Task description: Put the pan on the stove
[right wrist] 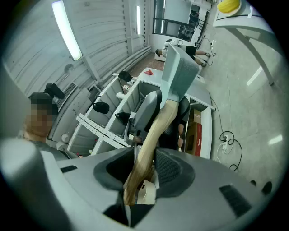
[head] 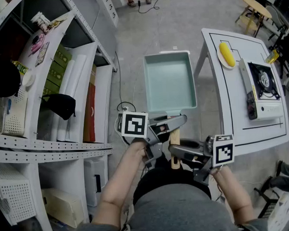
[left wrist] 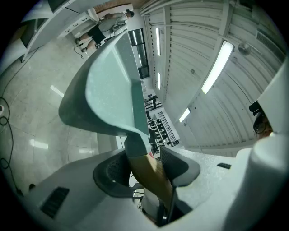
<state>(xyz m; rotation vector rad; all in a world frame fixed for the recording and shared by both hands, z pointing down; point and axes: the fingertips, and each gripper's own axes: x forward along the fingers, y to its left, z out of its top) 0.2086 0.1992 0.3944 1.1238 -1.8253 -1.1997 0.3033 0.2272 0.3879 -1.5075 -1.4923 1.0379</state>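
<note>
A teal rectangular pan [head: 169, 80] with a wooden handle [head: 173, 136] hangs above the floor in front of me, between the shelves and the table. My left gripper [head: 175, 122] is shut on the handle near the pan. My right gripper [head: 178, 151] is shut on the handle's lower end. In the left gripper view the pan [left wrist: 108, 90] tilts up over the jaws, and the handle [left wrist: 151, 173] sits between the pads of the left gripper [left wrist: 144, 169]. In the right gripper view the right gripper [right wrist: 144, 169] clamps the handle [right wrist: 151, 135] below the pan [right wrist: 178, 74]. The portable stove [head: 265, 89] stands on the white table [head: 240, 127] at the right.
A plate with a corn cob [head: 226, 54] lies on the table behind the stove. White shelves [head: 50, 140] with boxes, a basket and a black cap [head: 62, 104] fill the left side. Cables [head: 127, 107] run over the floor under the pan. A wooden stool [head: 254, 9] stands at the back right.
</note>
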